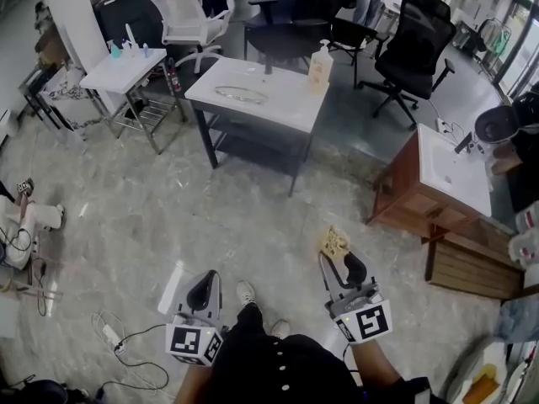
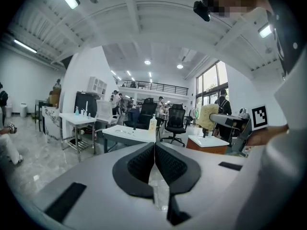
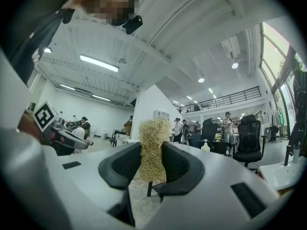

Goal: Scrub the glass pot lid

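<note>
Well ahead on the worktop (image 1: 290,112) lies the lid (image 1: 241,93); right gripper (image 1: 339,263) jaws clamp a scrubber (image 1: 334,242), left gripper (image 1: 202,293) jaws closed, empty.

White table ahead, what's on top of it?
A glass pot lid lies flat; a pump bottle stands at the far right corner, hiding the tabletop behind it.

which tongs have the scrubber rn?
The right tongs: they are shut on the straw-coloured scrubber, which sticks up between them. The left tongs are shut with nothing between them.
</note>
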`<act>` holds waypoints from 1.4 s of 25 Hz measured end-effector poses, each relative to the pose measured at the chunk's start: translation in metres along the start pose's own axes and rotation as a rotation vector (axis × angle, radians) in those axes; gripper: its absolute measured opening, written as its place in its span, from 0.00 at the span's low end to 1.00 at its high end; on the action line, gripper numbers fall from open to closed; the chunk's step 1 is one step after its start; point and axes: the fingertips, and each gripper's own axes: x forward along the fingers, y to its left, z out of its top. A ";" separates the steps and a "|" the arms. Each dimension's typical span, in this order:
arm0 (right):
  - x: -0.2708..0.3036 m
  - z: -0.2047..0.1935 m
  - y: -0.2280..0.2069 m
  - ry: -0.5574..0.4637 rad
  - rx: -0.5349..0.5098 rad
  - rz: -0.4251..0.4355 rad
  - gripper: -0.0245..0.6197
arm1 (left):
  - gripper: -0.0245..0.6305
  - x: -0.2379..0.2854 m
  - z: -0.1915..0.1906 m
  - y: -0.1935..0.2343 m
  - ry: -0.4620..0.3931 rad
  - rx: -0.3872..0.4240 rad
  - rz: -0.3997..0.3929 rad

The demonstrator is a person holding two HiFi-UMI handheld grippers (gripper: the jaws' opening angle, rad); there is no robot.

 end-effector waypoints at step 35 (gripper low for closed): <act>0.218 -0.029 -0.028 0.027 0.031 -0.073 0.26 | 0.08 0.155 0.044 0.169 0.027 -0.013 -0.074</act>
